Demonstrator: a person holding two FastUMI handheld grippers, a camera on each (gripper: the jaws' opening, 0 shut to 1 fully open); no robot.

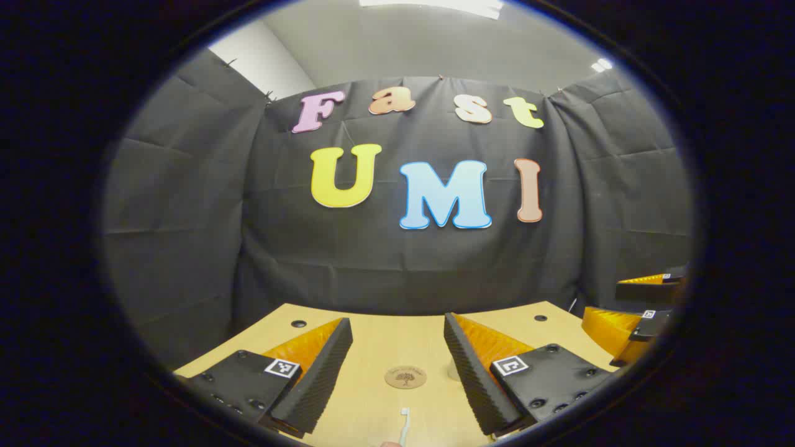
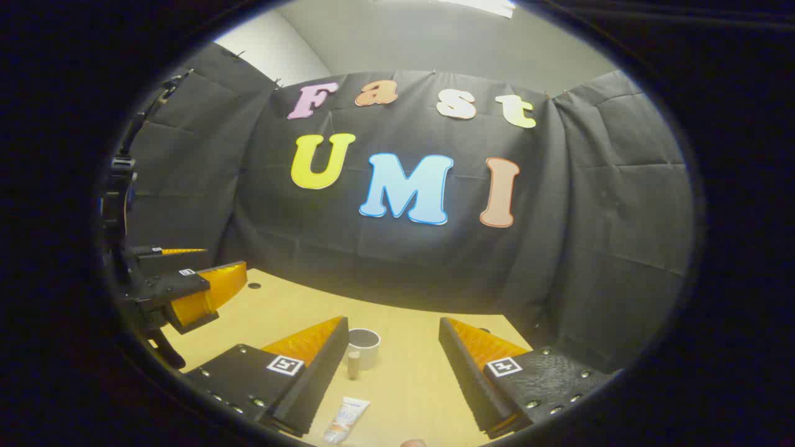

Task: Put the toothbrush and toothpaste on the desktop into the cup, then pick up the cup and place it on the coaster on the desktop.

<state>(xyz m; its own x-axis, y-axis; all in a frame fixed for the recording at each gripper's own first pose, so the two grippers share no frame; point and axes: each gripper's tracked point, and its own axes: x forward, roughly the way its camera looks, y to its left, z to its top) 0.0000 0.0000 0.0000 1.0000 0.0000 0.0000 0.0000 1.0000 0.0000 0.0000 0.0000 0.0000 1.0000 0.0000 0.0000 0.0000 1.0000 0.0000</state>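
The left tool (image 1: 397, 366) is hovering above the surface (image 1: 372, 338) with its two ridged fingers spread wide and nothing between them. Just ahead, in the gap, the round coaster (image 1: 405, 377) is lying flat, and nearer the tool the white toothbrush (image 1: 404, 425) is lying lengthwise, its head pointing toward the coaster. The right tool (image 2: 392, 366) is likewise hanging open and empty. In the right gripper view the toothpaste (image 2: 346, 420) is lying flat just inside its left finger, cap end toward the cup (image 2: 363, 347), which is standing upright a little farther off beside that finger's tip.

Nothing is in the cup yet, so the step in hand looks like the first pick. To do it well, each tool should be dropping straight down over its own item, centring it between the pads before closing. The toothbrush is thin and low, so the fingertips need to be nearly touching the surface and closing across the handle, not the bristles. The toothpaste tube is soft; a pinch near the cap end should be keeping it from sagging on the way to the cup.
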